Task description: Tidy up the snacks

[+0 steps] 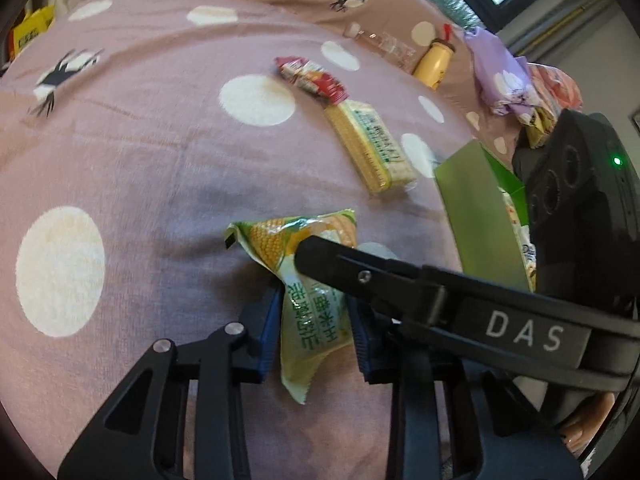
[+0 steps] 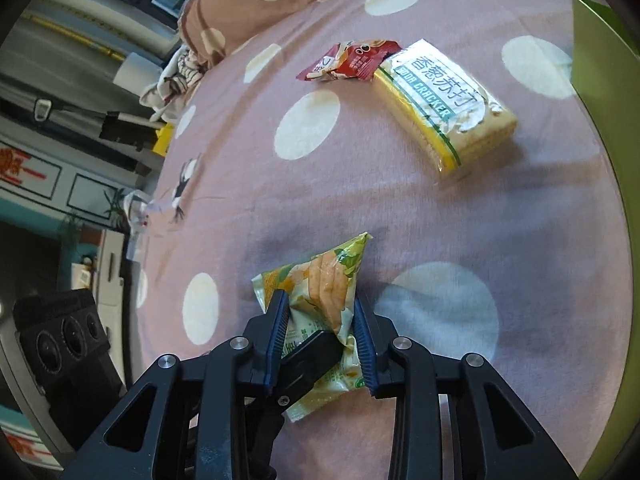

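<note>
A green and yellow corn snack packet (image 1: pixel 308 304) is held above the pink dotted bedspread (image 1: pixel 140 160). My left gripper (image 1: pixel 314 320) is shut on its lower half. My right gripper (image 2: pixel 320 320) is shut on the same corn snack packet (image 2: pixel 324 288); its black finger (image 1: pixel 360 272) crosses the left wrist view over the packet's top. A yellow soda cracker pack (image 1: pixel 370 144) and a red snack packet (image 1: pixel 312 78) lie further back on the bedspread (image 2: pixel 360 200), and both show in the right wrist view: cracker pack (image 2: pixel 444 104), red packet (image 2: pixel 352 60).
A green box (image 1: pixel 480 208) stands open at the right; its edge (image 2: pixel 596 60) shows in the right wrist view. A yellow bottle (image 1: pixel 434 60), a clear plastic bottle (image 1: pixel 384 44) and a purple bag (image 1: pixel 504 72) lie at the back. Furniture (image 2: pixel 60 200) stands beyond the bed's left edge.
</note>
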The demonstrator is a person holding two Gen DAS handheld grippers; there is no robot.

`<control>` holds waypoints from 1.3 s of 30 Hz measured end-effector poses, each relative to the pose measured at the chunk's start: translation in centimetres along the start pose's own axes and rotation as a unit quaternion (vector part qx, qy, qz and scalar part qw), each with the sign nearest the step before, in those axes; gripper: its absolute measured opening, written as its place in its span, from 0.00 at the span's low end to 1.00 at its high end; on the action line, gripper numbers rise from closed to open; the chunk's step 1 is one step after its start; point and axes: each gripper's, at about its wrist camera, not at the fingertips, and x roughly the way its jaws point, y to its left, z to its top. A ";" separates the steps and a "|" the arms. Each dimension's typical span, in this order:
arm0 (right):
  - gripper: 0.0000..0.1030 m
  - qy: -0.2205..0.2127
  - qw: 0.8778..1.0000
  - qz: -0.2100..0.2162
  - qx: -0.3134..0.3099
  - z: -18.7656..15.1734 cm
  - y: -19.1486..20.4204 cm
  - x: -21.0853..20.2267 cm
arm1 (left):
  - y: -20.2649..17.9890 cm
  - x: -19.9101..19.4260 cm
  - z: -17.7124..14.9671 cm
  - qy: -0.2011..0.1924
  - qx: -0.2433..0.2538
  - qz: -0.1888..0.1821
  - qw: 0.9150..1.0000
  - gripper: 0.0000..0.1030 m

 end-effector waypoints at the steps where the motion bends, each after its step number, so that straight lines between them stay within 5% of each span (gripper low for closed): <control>1: 0.34 -0.005 1.000 0.002 -0.001 -0.1 0.1 -0.4 | -0.3 0.0 0.1 -0.005 0.004 -0.002 1.000 0.27; 7: 0.34 -0.077 0.997 0.007 -0.017 -1.0 1.2 -4.7 | -3.3 -2.7 0.1 -0.069 0.060 -0.022 0.996 0.27; 13: 0.34 -0.187 0.982 -0.006 -0.034 -2.0 1.8 -10.8 | -8.0 -4.7 0.3 -0.142 0.136 -0.051 0.979 0.27; 18: 0.35 -0.251 0.967 -0.028 -0.023 -2.5 0.6 -14.7 | -11.7 -4.2 0.8 -0.155 0.184 -0.085 0.967 0.27; 29: 0.35 -0.316 0.945 -0.032 0.073 -3.3 -6.5 -19.9 | -19.4 -0.1 0.7 -0.106 0.265 -0.118 0.951 0.27; 39: 0.35 -0.300 0.936 -0.018 0.181 -3.8 -13.3 -20.8 | -23.2 4.6 0.4 -0.030 0.294 -0.127 0.947 0.27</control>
